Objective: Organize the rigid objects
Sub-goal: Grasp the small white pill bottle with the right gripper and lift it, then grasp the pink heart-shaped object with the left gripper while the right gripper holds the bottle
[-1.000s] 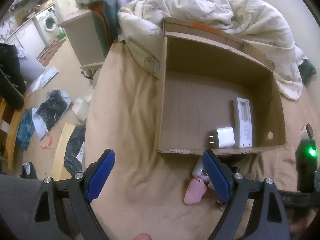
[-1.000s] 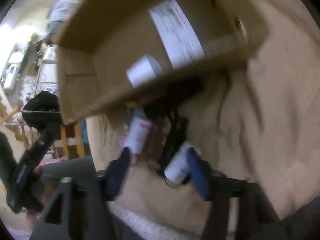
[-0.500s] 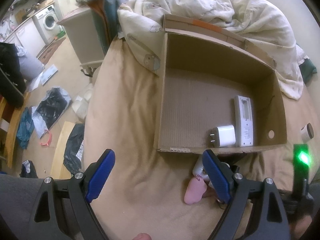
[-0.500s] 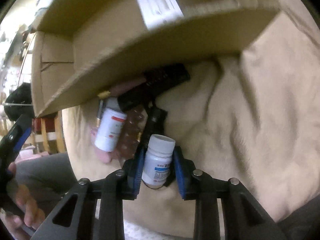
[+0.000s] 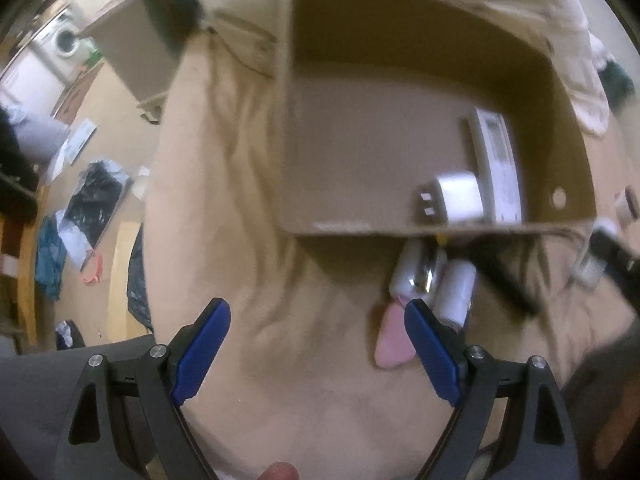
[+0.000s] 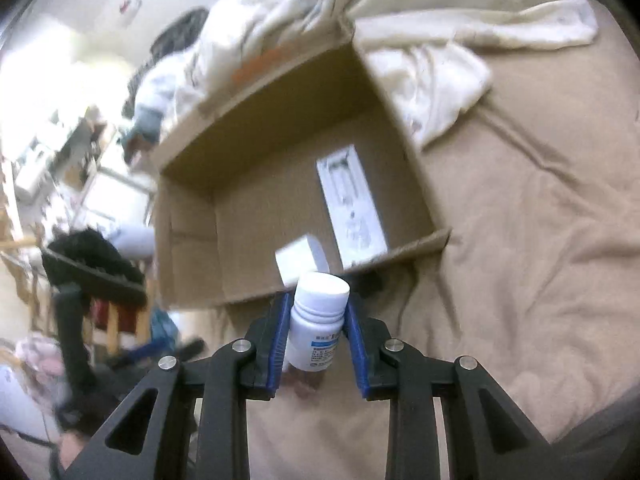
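**Entry: bottle lifted, box ahead**

Left wrist view. My left gripper (image 5: 316, 354) hung with its jaws wide apart and nothing between them, low over the tan bedcover (image 5: 248, 208). The box (image 5: 400, 148) lay open-topped ahead, already holding a white charger (image 5: 458, 196) and a long white device (image 5: 498, 168) against its right wall. Outside the near wall I logged a loose heap: white bottles (image 5: 456, 288), a pink item (image 5: 392, 344) and a black item (image 5: 500, 280), all blurred. I judged the left claw was kept open so it could take one of these next.

Right wrist view. My right gripper (image 6: 318, 332) had just been closing and stood clamped on a white bottle (image 6: 318, 320), pads on its sides, cap pointing away from me. The bottle was clear of the bedcover, just before the box's near wall. The side grip left the cap free, which I judged suited lowering it into the bare floor beside the charger.
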`<state>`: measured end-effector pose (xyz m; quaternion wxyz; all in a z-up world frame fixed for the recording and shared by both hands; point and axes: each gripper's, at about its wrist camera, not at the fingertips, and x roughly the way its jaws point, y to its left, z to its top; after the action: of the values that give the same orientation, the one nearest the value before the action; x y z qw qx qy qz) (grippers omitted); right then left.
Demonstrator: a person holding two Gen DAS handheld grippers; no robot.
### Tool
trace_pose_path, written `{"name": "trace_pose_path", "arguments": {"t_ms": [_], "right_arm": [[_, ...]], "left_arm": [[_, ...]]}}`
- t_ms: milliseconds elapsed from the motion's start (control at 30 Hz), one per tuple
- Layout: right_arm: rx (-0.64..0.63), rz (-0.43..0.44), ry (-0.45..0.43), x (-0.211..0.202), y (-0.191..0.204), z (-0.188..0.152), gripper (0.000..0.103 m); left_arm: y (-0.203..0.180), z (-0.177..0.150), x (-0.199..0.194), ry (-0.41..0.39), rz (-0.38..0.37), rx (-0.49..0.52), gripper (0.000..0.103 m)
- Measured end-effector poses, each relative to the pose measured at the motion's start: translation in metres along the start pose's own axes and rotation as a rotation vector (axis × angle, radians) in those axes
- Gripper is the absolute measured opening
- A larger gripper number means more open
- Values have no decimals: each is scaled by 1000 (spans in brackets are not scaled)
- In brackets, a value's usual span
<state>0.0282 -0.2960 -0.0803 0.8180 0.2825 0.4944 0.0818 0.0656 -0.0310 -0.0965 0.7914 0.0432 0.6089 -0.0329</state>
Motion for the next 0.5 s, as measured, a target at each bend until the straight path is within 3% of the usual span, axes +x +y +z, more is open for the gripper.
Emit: {"name": "trace_pose_path", "arguments": {"t_ms": [200, 267, 400, 500], "right_arm": [[59, 21, 32, 4, -12, 4, 30], [64, 9, 42, 5, -14, 2, 30], [87, -79, 137, 26, -26, -4, 30], [86, -123, 232, 43, -36, -10, 30]], "left_arm": [[-14, -6, 23, 79, -18, 46, 86], [-18, -8, 30, 96, -21, 58, 78], [-28, -14, 51, 167, -50, 92, 64], [-36, -18, 61, 201, -72, 114, 61]]}}
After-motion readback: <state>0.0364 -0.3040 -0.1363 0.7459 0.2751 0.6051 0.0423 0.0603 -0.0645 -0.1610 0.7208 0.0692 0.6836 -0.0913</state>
